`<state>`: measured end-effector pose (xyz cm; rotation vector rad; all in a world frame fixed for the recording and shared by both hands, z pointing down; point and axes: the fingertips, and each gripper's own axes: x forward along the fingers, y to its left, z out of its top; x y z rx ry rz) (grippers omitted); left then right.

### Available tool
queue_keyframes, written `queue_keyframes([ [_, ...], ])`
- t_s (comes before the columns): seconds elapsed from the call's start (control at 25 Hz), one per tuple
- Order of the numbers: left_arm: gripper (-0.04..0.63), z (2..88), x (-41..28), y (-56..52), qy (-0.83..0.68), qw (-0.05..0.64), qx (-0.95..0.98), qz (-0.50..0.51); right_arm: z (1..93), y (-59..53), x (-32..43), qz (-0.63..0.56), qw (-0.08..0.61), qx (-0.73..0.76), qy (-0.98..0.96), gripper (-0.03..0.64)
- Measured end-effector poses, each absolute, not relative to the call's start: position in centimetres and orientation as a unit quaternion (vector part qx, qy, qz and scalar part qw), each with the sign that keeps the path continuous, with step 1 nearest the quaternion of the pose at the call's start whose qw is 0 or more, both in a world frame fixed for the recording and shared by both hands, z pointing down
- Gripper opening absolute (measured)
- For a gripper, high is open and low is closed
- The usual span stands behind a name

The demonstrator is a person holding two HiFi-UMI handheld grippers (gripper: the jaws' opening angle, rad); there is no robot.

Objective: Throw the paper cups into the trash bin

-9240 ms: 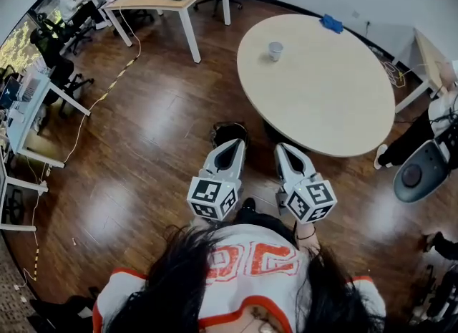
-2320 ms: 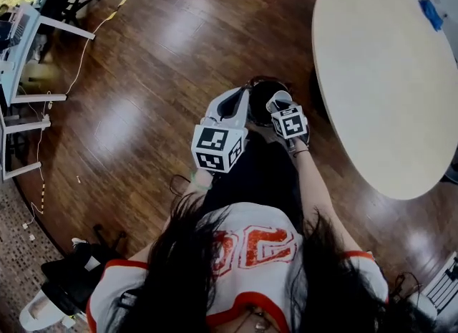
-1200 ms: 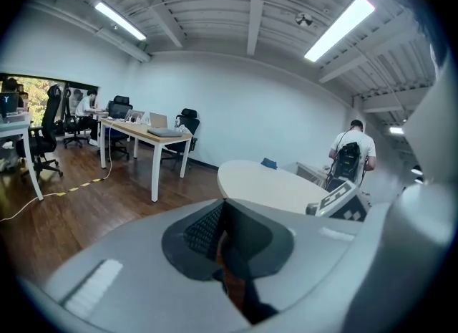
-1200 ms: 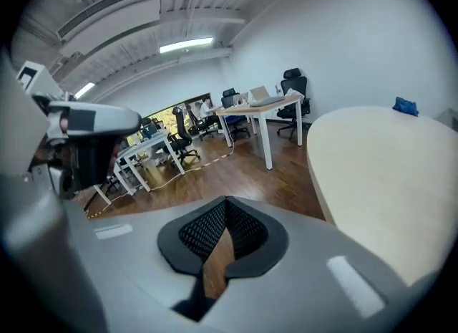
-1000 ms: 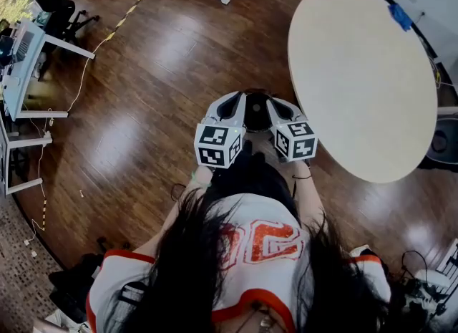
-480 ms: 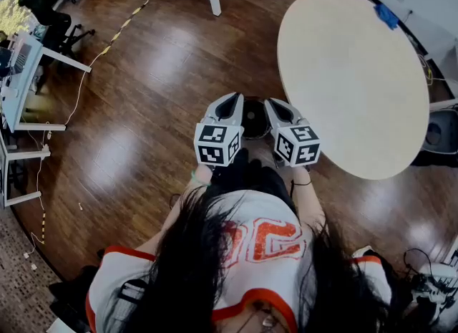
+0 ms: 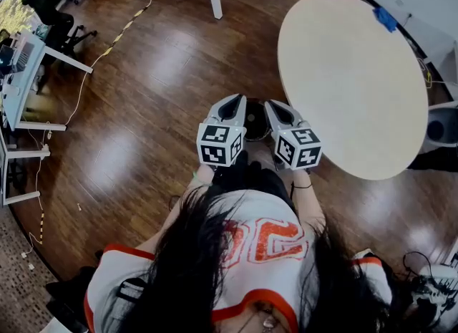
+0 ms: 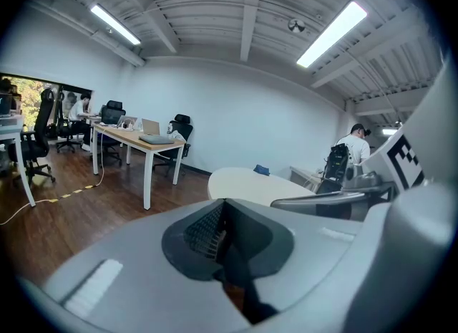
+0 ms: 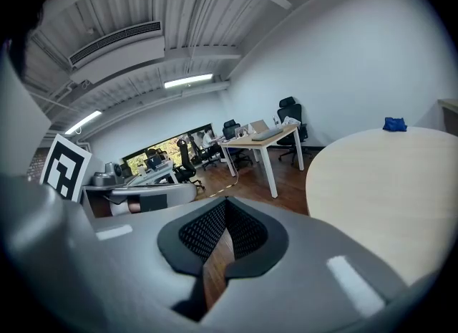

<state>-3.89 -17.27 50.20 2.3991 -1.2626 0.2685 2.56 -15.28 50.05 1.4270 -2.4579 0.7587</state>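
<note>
Gone from the right gripper (image 7: 272,104) is the cup it held over the bin (image 7: 255,119) two seconds ago. Both grippers now sit level, one on each side of the bin. The left gripper (image 7: 236,99) has its jaws closed on nothing, and the right's tips also meet, empty. The bin stands on the wood floor (image 7: 143,109) beside the round table (image 7: 351,88). Its inside is dark, and the cup cannot be made out there.
</note>
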Motion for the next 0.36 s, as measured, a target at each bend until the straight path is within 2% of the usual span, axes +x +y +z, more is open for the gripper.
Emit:
queue_keyframes([
  [0.36,0.000,50.08,-3.17,-16.86,-0.452,0.204,0.863,0.097,50.18,-14.82,3.60,0.260,0.100,0.490,-0.826,0.000],
])
